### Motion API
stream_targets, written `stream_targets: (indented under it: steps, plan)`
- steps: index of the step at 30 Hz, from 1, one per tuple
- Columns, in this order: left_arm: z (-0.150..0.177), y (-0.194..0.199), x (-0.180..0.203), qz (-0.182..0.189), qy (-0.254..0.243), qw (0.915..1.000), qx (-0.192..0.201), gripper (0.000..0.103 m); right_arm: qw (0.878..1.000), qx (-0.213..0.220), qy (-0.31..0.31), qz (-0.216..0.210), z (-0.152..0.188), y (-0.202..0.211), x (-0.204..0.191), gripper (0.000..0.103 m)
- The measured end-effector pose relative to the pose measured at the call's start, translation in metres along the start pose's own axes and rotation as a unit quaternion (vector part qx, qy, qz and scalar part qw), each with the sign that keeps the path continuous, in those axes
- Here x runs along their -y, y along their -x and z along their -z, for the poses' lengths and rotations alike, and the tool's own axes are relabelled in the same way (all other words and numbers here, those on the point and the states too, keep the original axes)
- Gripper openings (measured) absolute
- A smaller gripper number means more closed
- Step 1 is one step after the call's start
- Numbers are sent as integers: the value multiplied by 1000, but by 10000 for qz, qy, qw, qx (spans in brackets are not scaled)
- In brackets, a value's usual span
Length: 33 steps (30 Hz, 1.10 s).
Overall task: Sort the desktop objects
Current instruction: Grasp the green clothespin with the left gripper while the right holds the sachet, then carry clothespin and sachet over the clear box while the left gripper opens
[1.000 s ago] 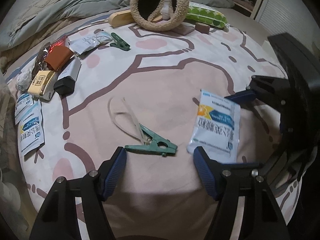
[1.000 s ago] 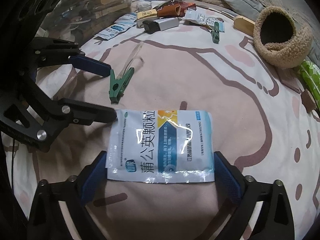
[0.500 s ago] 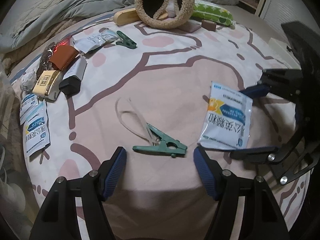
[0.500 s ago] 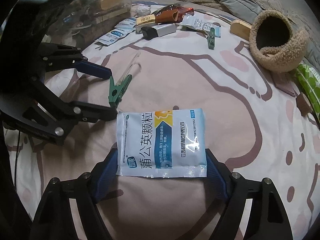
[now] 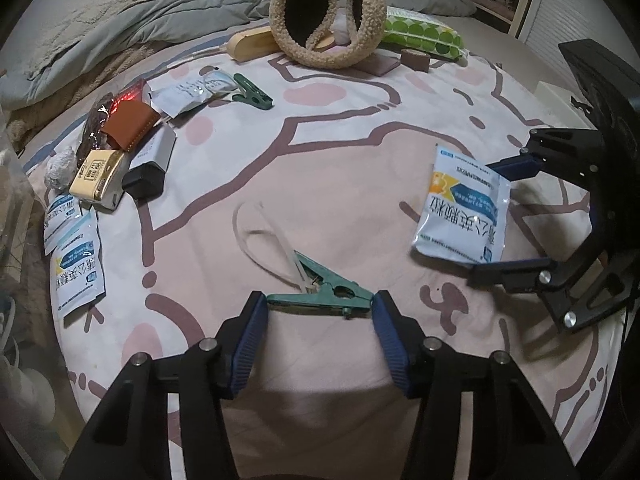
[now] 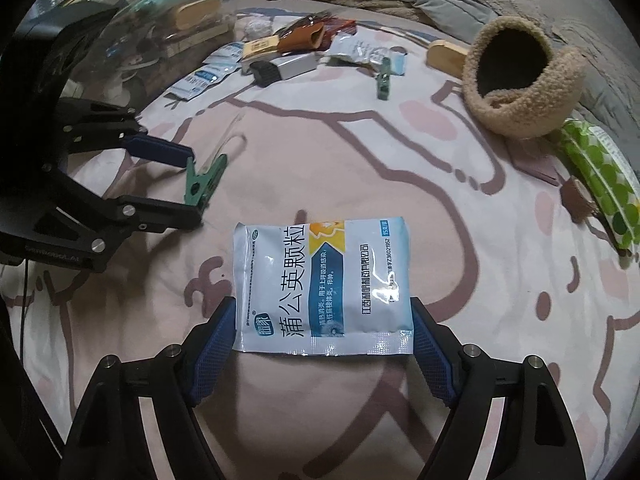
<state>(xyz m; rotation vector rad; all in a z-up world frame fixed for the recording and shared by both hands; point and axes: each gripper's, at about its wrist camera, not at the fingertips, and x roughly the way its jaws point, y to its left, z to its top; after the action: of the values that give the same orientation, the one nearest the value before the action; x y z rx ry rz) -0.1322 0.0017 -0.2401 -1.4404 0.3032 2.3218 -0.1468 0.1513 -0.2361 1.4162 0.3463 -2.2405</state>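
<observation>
Clip: our left gripper has just closed onto its ends, pads touching. Right gripper already pinches the sachet. We judge both ready to lift.

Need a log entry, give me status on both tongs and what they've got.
Left tongs just closed on green clip. Right tongs clamping medicine sachet by its edges. Nothing in the way.
</observation>
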Motion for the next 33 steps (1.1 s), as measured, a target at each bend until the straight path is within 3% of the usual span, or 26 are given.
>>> stream_targets:
  steps: [22, 33]
  plan:
    - [-16, 73, -15, -212, 365, 9954, 862, 55, 9961, 744, -251, 414, -30, 59, 13, 82]
    - [-19, 151, -35, -365, 794, 9823, 1657, 55, 9867, 1521, -296, 492, -59, 112, 7, 82]
